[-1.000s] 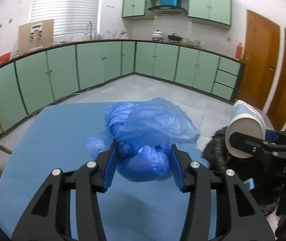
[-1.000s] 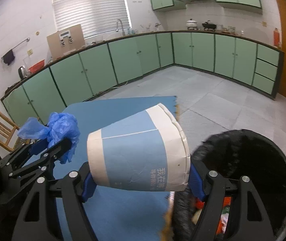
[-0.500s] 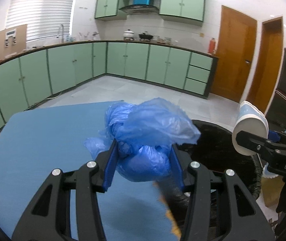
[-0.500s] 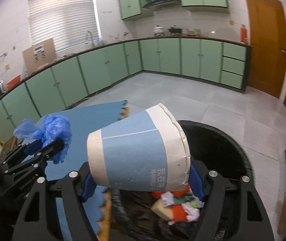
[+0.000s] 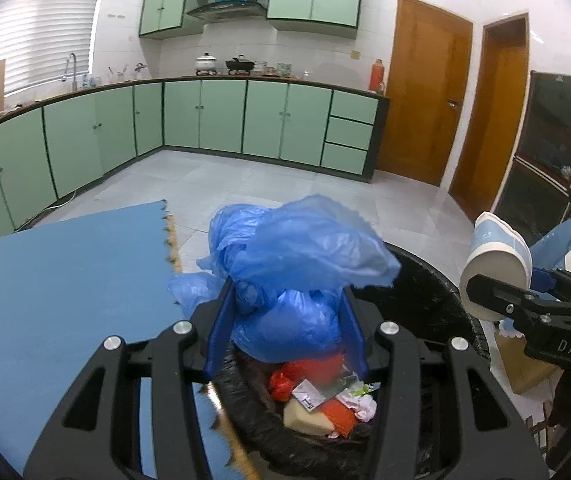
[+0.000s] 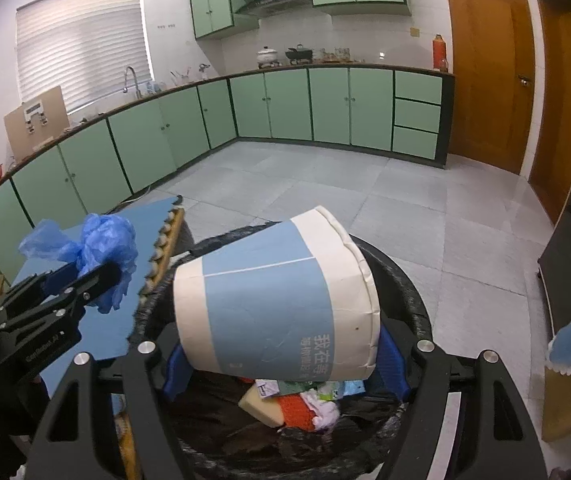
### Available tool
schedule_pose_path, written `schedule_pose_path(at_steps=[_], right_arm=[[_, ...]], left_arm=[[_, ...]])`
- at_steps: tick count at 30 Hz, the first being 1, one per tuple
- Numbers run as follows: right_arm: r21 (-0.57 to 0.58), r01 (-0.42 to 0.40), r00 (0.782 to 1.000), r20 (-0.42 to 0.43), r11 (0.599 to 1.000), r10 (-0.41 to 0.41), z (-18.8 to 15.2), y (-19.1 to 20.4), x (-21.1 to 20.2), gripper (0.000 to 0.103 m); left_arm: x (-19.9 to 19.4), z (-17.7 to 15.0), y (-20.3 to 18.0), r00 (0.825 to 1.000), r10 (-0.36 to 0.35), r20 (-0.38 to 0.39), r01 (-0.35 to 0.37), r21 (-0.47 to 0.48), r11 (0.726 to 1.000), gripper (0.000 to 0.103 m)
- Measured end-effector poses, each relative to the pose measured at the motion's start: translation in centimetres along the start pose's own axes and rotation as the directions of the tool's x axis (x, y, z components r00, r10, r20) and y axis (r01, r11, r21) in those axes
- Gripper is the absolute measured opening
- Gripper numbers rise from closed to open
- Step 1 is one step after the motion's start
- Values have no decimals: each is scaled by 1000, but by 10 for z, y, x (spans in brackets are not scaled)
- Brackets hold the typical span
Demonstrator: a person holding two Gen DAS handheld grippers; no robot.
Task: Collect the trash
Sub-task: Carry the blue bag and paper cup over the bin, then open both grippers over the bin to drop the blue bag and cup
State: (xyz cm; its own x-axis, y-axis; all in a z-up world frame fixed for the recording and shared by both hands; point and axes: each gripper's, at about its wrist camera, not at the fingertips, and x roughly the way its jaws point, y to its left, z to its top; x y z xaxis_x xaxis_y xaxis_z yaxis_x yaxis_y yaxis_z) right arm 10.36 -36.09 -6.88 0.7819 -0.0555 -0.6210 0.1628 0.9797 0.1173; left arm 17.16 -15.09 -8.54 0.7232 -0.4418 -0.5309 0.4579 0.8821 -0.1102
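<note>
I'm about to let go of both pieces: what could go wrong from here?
The blue plastic bag in the left gripper hangs near the bin's table-side rim, so it may snag or fall outside. The paper cup in the right gripper lies sideways and might roll off the heaped trash.

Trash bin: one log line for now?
left gripper: holds bag | right gripper: holds cup | both over bin

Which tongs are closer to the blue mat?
Left. The left tongs, holding the blue bag, sit at the blue mat edge; the right tongs, holding the paper cup, are farther, over the bin.
</note>
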Motion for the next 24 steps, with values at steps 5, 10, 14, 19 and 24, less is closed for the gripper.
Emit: schedule_pose_path(at_steps=[5, 10, 14, 19, 24], right_arm=[[22, 6, 1000, -9, 1000, -6, 0, -17, 14, 74], [37, 16, 1000, -23, 999, -15, -2, -27, 27, 74], [50, 22, 999, -37, 999, -20, -3, -37, 39, 74], [20, 24, 999, -49, 1000, -23, -5, -38, 49, 79], [18, 41, 998, -46, 999, -40, -8, -43, 50, 89]], left_arm=[[23, 2, -7, 1000, -5, -18, 6, 22, 1000, 46], [45, 1, -14, 999, -10, -43, 12, 33, 999, 46], [58, 0, -18, 998, -18, -61, 21, 48, 999, 46], [70, 4, -21, 996, -34, -86, 40, 58, 998, 52], [69, 8, -16, 996, -40, -81, 43, 44, 998, 71]])
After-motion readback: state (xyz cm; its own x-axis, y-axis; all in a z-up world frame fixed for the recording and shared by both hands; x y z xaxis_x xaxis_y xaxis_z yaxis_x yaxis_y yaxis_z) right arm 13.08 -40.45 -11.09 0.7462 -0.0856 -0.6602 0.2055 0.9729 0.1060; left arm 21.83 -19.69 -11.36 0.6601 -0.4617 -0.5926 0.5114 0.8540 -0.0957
